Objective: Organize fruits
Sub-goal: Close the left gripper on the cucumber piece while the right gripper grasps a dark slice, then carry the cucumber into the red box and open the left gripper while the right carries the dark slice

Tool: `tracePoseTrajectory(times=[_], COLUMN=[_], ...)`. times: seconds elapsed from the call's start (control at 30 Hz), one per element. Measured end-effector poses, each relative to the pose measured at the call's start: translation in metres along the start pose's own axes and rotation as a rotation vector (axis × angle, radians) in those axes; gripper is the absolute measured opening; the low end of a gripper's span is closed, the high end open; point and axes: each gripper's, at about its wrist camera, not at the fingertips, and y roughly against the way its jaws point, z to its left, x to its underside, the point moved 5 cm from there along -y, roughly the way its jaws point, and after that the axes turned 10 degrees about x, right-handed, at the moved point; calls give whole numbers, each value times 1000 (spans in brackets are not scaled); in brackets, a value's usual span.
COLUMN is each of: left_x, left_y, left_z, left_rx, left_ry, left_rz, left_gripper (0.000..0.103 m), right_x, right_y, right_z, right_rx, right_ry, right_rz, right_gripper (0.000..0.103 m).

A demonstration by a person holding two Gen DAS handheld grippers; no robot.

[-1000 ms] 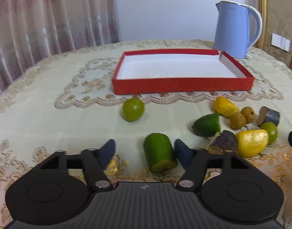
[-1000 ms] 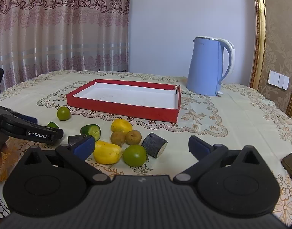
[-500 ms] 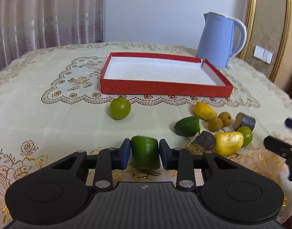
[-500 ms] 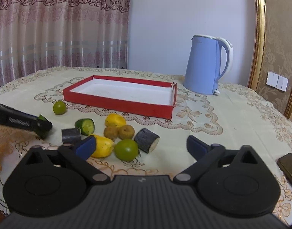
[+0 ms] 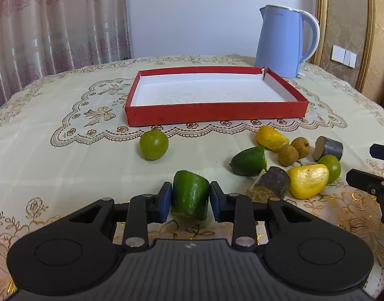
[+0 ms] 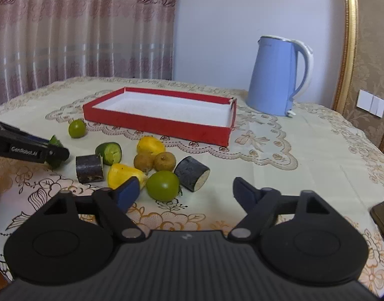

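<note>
Near the surface's front edge, the left hand-held gripper [image 5: 190, 200] is clamping a firm, slick-skinned cucumber chunk [image 5: 191, 199] across its rounded sides, while the empty right hand-held gripper [image 6: 184, 190] is narrowing.

left gripper [image 5: 190, 202]: fingers clamped | right gripper [image 6: 184, 192]: fingers closing, nothing between
</note>
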Motion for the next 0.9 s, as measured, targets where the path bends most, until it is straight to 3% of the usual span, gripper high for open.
tracePoseTrajectory(times=[0.13, 0.4, 0.73, 0.9], left_x=[2, -1, -1, -2], left_y=[1, -12, -11, -5], left_z=[0, 1, 5, 5], left_rx=[-4, -27, -8, 44], left_ry=[-1, 0, 19, 39], left_rz=[5, 15, 9, -20], left_gripper=[31, 31, 31, 31], right_x=[-8, -22, -23, -23], right_y=[-14, -46, -80, -74], right_z=[-11, -24, -25, -27], right_rx=[-12, -56, -225, -202], right_ry=[-20, -74, -157, -145], right_rz=[21, 74, 194, 196], right_gripper=[56, 44, 39, 38])
